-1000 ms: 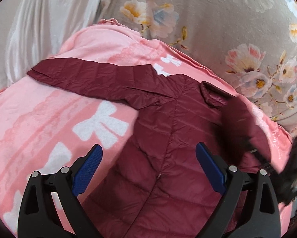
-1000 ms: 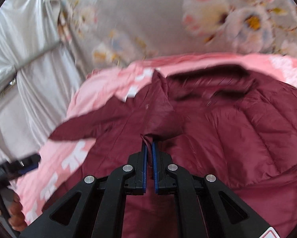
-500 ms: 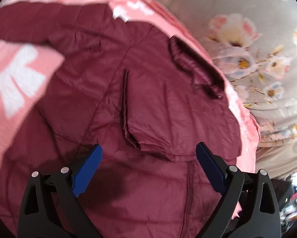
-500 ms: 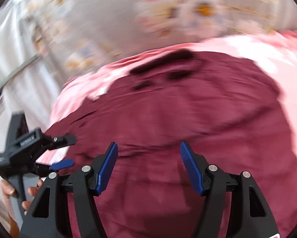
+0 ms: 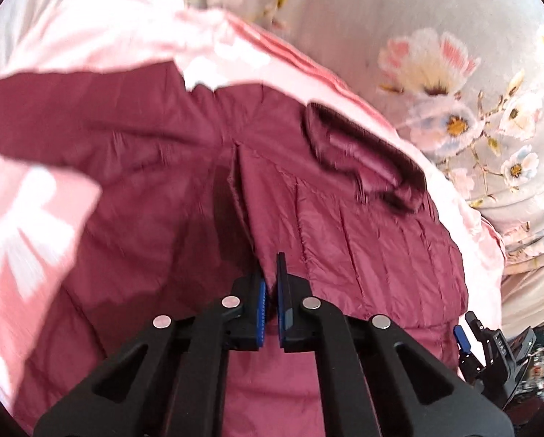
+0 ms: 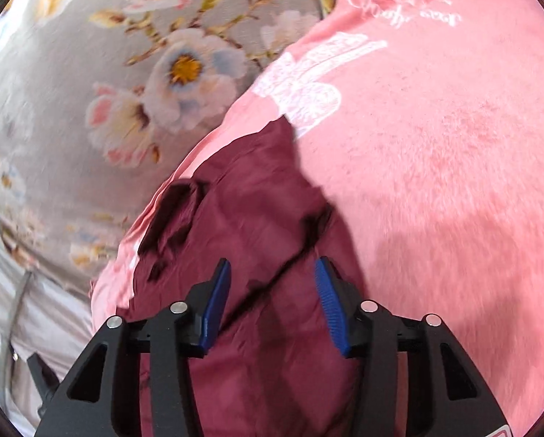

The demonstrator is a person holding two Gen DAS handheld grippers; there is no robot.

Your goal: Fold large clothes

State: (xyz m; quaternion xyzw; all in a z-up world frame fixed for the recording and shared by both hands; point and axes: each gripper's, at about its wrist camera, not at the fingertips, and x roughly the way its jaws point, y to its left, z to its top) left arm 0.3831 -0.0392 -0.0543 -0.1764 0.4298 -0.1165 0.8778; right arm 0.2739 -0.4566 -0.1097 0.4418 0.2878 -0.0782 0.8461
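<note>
A maroon quilted jacket (image 5: pixel 362 240) lies spread on a pink blanket (image 5: pixel 100 36), collar (image 5: pixel 359 156) toward the far side, one sleeve stretched out to the left. My left gripper (image 5: pixel 272 280) is shut on the edge of the folded-over sleeve at the jacket's middle. In the right wrist view the jacket (image 6: pixel 257 218) lies along the blanket's (image 6: pixel 435 164) left side. My right gripper (image 6: pixel 273 284) hovers over it with its jaws closing; a dark fold of the fabric runs between them, and the pads stand apart from it. The right gripper (image 5: pixel 490 346) also shows at the left view's lower right.
A grey floral bedsheet (image 5: pixel 435 29) covers the bed around the pink blanket, and silvery-white fabric (image 6: pixel 20 327) hangs beyond its edge. Cluttered shelves (image 5: pixel 537 364) show at the far right of the left wrist view.
My left gripper moved in over the jacket's middle and shut on the folded sleeve's edge. My right gripper let go of the sleeve, opened, rolled and swung toward the jacket's right side.
</note>
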